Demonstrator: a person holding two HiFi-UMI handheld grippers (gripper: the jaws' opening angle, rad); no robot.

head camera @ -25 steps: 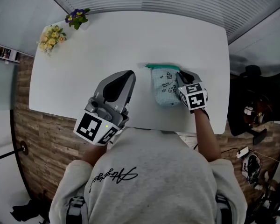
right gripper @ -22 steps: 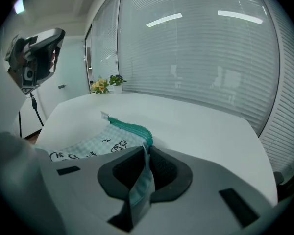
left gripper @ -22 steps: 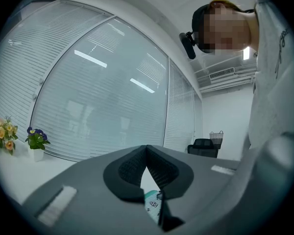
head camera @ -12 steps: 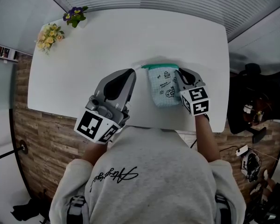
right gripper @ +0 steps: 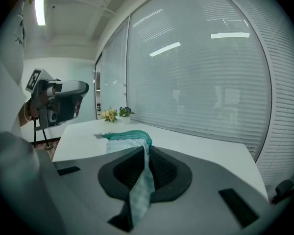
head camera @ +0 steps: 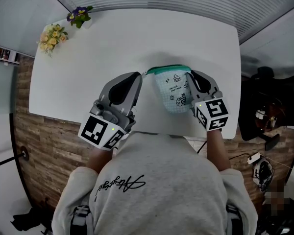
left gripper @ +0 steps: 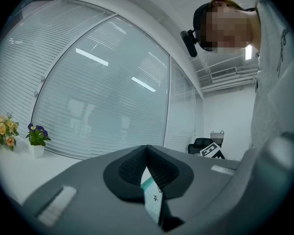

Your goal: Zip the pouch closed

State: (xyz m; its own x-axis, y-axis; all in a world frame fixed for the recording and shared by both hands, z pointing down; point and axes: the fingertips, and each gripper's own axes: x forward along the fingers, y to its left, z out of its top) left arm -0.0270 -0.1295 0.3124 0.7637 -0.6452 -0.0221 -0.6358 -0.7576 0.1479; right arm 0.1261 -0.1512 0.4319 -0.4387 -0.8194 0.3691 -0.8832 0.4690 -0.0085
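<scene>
I am clamping my left tool (head camera: 139, 77) and right tool (head camera: 191, 78) on opposite edges of the pouch (head camera: 172, 89), stretching it taut over the worktop (head camera: 88, 58) for zipping.

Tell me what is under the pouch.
Only the white table shows around the pouch, which the left tool and right tool pinch. The patch right beneath it is covered by the fabric, so anything there cannot be seen.
</scene>
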